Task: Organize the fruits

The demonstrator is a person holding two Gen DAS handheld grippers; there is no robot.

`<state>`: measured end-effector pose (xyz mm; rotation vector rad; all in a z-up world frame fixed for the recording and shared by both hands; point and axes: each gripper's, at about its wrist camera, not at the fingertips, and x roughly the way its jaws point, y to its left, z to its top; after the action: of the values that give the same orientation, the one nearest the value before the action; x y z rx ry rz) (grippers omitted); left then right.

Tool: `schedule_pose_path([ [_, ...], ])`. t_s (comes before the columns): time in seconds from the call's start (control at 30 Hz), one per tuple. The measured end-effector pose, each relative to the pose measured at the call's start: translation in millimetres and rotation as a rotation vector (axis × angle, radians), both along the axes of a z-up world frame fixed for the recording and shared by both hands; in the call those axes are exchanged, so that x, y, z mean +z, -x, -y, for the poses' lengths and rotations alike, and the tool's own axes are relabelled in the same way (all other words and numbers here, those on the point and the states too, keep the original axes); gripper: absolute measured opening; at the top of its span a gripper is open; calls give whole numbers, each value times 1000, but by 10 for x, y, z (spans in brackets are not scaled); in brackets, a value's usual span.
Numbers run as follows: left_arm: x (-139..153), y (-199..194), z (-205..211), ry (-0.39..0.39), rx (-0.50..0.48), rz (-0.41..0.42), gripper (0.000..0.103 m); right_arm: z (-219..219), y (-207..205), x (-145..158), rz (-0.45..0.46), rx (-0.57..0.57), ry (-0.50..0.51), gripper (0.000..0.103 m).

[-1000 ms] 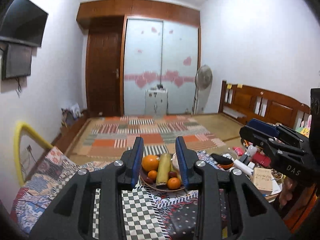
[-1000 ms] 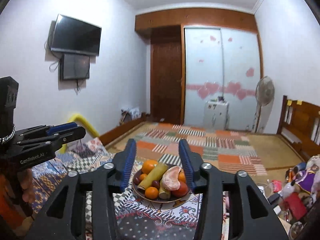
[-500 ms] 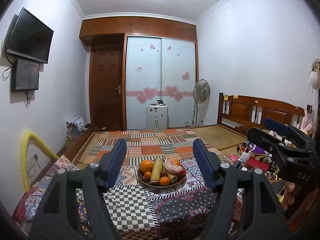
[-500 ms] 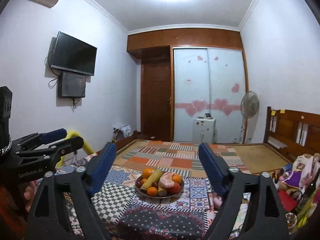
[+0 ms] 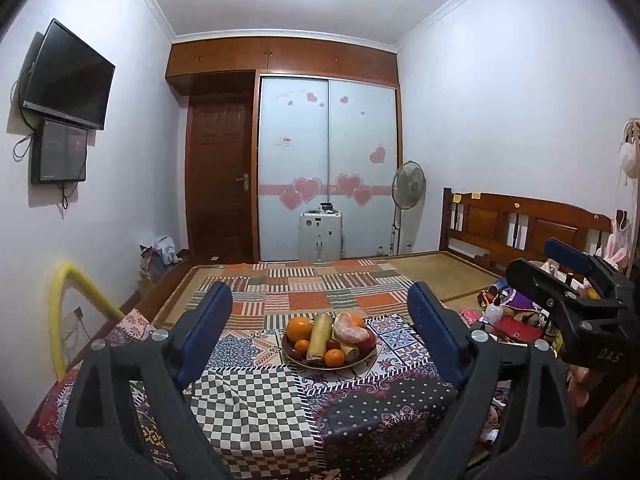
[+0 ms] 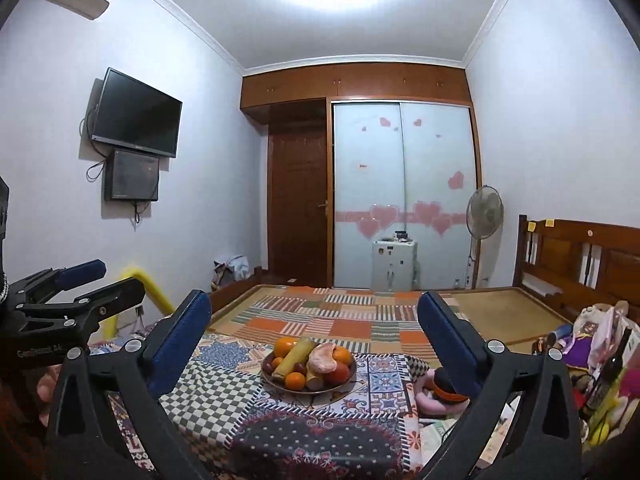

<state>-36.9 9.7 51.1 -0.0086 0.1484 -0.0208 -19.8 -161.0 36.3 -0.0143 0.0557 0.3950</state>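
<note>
A desk [image 5: 260, 412] draped in patchwork cloths [image 6: 280, 432] carries one plate [image 5: 362, 361] heaped with fruit [image 5: 320, 338], near its far edge.

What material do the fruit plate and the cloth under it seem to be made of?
The fruit plate looks like metal with a shiny finish: its thin rim glints, though glazed ceramic is possible. The cloth looks like woven fabric, matte, with printed patchwork patterns and soft wrinkles.

Wall television [image 5: 68, 76]; standing fan [image 5: 408, 180]; wooden headboard [image 5: 520, 224].
</note>
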Motion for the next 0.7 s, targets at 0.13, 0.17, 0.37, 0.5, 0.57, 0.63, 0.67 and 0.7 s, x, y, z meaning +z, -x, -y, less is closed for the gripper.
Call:
schedule_pose_path([
  [0.13, -8, 21, 18, -12, 4, 10, 93, 30, 47, -26, 2, 1, -2, 103],
  [0.17, -9, 24, 17, -12, 7, 13, 95, 36, 62, -32, 2, 2, -3, 103],
  [0.37, -22, 45, 17, -7, 7, 15, 99, 44, 76, -37, 3, 2, -3, 103],
  [0.5, -17, 58, 32, -6, 11, 19, 101, 60, 93, -25, 6, 3, -4, 103],
  [0.57, -15, 66, 38, -6, 10, 21, 101, 58, 102, -19, 7, 4, -5, 103],
  [0.63, -20, 80, 50, -9, 9, 23, 101, 57, 115, -19, 10, 3, -5, 103],
  [0.67, -19, 84, 56, -12, 9, 24, 101, 49, 121, -20, 10, 3, -5, 103],
  [0.7, -19, 89, 64, -15, 9, 26, 101, 52, 120, -14, 11, 3, -5, 103],
])
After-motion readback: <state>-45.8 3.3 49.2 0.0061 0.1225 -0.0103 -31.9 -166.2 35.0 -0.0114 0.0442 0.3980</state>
